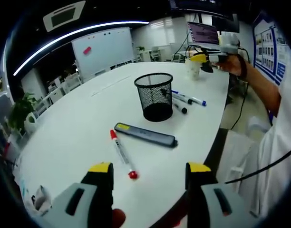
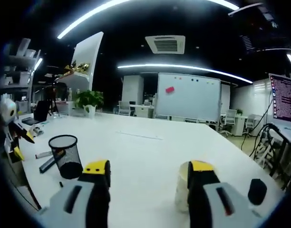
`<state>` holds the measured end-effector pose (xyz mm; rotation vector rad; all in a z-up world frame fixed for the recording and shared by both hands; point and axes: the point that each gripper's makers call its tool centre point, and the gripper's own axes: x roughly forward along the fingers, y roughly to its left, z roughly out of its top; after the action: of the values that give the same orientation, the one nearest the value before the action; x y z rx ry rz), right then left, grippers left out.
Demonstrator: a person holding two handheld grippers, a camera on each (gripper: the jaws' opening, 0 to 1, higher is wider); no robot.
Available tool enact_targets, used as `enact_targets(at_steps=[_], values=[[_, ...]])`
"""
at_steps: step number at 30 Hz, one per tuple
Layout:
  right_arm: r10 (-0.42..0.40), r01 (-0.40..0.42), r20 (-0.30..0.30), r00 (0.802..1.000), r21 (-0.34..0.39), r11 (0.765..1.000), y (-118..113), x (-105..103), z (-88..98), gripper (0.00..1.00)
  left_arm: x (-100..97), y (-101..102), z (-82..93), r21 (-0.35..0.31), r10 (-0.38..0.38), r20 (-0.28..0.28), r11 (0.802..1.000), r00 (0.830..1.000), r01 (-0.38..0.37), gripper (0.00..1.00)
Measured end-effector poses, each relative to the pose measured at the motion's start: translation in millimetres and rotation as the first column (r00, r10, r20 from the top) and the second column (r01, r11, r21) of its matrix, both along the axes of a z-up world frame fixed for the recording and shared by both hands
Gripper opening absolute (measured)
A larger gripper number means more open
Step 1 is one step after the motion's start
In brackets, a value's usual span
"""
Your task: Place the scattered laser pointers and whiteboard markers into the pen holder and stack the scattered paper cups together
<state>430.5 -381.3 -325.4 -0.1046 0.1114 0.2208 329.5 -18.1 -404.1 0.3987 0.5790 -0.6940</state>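
My left gripper (image 1: 150, 168) is open above the near edge of the white table (image 1: 79, 128), with nothing between its jaws. Just ahead of it lie a red-capped marker (image 1: 121, 154) and a long black laser pointer (image 1: 145, 135). Beyond them stands the black mesh pen holder (image 1: 155, 96), with a blue marker (image 1: 189, 99) and a black marker (image 1: 180, 108) lying beside it. At the far end, a person's hand holds my right gripper (image 1: 202, 59) at a paper cup (image 1: 193, 69). In the right gripper view, my right gripper (image 2: 149, 167) is open, and the paper cup (image 2: 182, 190) stands just inside its right jaw.
The pen holder (image 2: 67, 154) stands far left in the right gripper view, with the laser pointer (image 2: 46, 165) beside it. A small black object (image 2: 257, 190) lies at the right. A whiteboard (image 1: 102, 50), chairs and a lit screen (image 2: 283, 99) stand beyond the table.
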Motion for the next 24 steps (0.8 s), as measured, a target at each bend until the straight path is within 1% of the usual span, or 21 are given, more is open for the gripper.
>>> enact_targets(at_steps=[4, 7, 24], values=[[0.002, -0.002, -0.003, 1.0, 0.0, 1.0, 0.8, -0.2, -1.6, 0.65, -0.2, 0.6, -0.3, 0.001, 0.001, -0.001, 1.0, 1.0, -0.001, 0.61], [0.004, -0.004, -0.015, 1.0, 0.002, 1.0, 1.4, 0.7, -6.9, 0.65, -0.1, 0.9, -0.5, 0.001, 0.003, -0.001, 1.0, 1.0, -0.003, 0.61], [0.041, -0.042, -0.056, 0.998, -0.007, 0.999, 16.4, 0.1, -21.5, 0.65, 0.0, 0.5, -2.4, -0.001, 0.001, -0.006, 1.0, 1.0, -0.001, 0.61]])
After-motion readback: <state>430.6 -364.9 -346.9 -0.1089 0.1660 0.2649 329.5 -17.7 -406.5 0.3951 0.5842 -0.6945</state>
